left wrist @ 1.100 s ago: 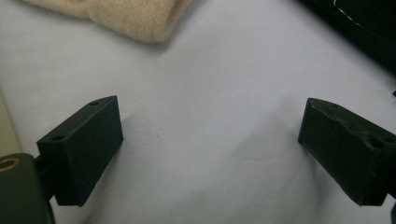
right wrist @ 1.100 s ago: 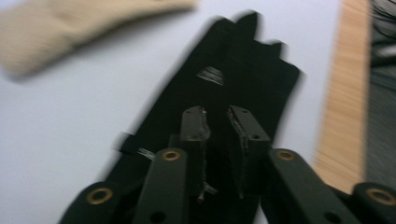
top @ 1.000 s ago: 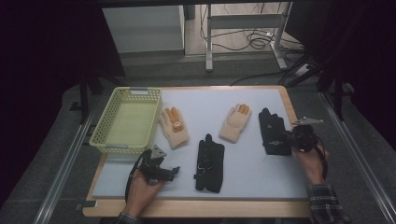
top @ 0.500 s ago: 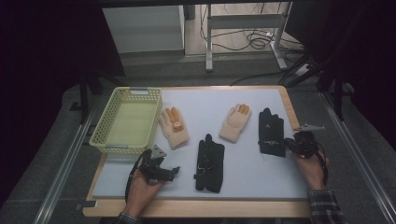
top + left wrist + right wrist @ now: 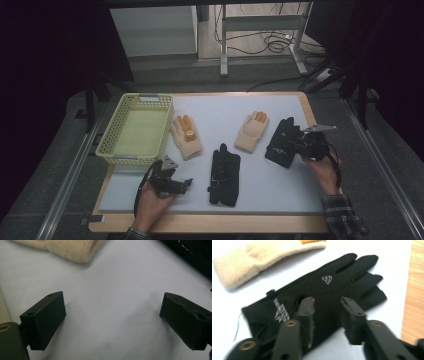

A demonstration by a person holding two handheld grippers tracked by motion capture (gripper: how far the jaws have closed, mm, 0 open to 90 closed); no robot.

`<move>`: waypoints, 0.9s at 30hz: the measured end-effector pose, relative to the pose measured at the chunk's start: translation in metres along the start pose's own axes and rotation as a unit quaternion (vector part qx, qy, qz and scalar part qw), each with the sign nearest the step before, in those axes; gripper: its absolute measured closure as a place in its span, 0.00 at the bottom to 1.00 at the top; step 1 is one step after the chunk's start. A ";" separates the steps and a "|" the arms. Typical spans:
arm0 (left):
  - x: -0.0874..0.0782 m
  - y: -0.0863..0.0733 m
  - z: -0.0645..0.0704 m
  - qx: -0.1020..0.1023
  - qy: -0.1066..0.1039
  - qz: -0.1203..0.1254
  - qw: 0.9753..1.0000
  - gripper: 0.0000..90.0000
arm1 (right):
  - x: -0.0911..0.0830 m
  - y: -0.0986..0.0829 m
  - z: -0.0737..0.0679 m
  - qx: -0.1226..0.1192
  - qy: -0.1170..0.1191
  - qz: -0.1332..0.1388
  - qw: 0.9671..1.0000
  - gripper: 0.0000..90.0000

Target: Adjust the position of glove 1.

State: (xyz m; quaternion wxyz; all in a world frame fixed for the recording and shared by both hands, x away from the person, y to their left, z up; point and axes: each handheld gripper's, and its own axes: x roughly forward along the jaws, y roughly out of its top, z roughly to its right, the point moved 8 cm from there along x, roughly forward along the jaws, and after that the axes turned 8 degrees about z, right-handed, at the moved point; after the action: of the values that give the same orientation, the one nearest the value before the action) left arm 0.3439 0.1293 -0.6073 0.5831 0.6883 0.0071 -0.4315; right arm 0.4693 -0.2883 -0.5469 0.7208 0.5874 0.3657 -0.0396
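Note:
Four gloves lie on the white mat [image 5: 260, 185]. A cream glove [image 5: 186, 136] lies beside the basket, and a second cream glove [image 5: 252, 131] lies right of centre. One black glove [image 5: 223, 175] rests near the front and another black glove [image 5: 281, 141] at the right. My right gripper [image 5: 296, 144] is over the right black glove [image 5: 329, 287]. In the right gripper view its jaws stand a little apart over the glove's palm [image 5: 325, 305], open. My left gripper [image 5: 175, 183] rests on the mat at the front left, jaws wide apart [image 5: 112, 315] over bare mat.
A yellow mesh basket [image 5: 116, 150] stands at the mat's back left, with nothing in it. The wooden table edge [image 5: 210, 224] runs along the front and right. In the left gripper view, a cream glove cuff [image 5: 72, 248] and a black glove [image 5: 192, 255] lie just ahead.
My right gripper has shifted slightly left onto the right black glove. The left gripper and the other gloves have stayed put.

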 end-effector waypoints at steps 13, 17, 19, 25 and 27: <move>0.000 0.000 0.000 0.000 0.000 0.000 1.000 0.07 | 0.038 -0.005 0.008 0.039 0.017 -0.003 0.999 0.62; 0.000 0.000 0.000 0.000 0.000 0.000 1.000 0.07 | 0.035 -0.004 0.008 0.039 0.015 -0.003 0.999 0.86; 0.000 0.000 0.000 0.000 0.000 0.000 1.000 0.07 | 0.035 -0.004 0.007 0.040 0.015 -0.002 0.999 0.87; 0.000 0.000 0.000 0.000 0.000 0.000 1.000 0.07 | 0.027 -0.001 0.003 0.037 0.007 0.005 0.999 0.89; 0.000 0.000 0.000 0.000 0.000 0.000 1.000 0.07 | 0.021 0.003 0.000 0.038 0.015 0.017 0.999 0.89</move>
State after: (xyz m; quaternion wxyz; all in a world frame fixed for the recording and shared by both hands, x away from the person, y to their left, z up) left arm 0.3440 0.1293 -0.6073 0.5833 0.6881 0.0071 -0.4316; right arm 0.4858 -0.2796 -0.5566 0.6932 0.6208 0.3647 -0.0324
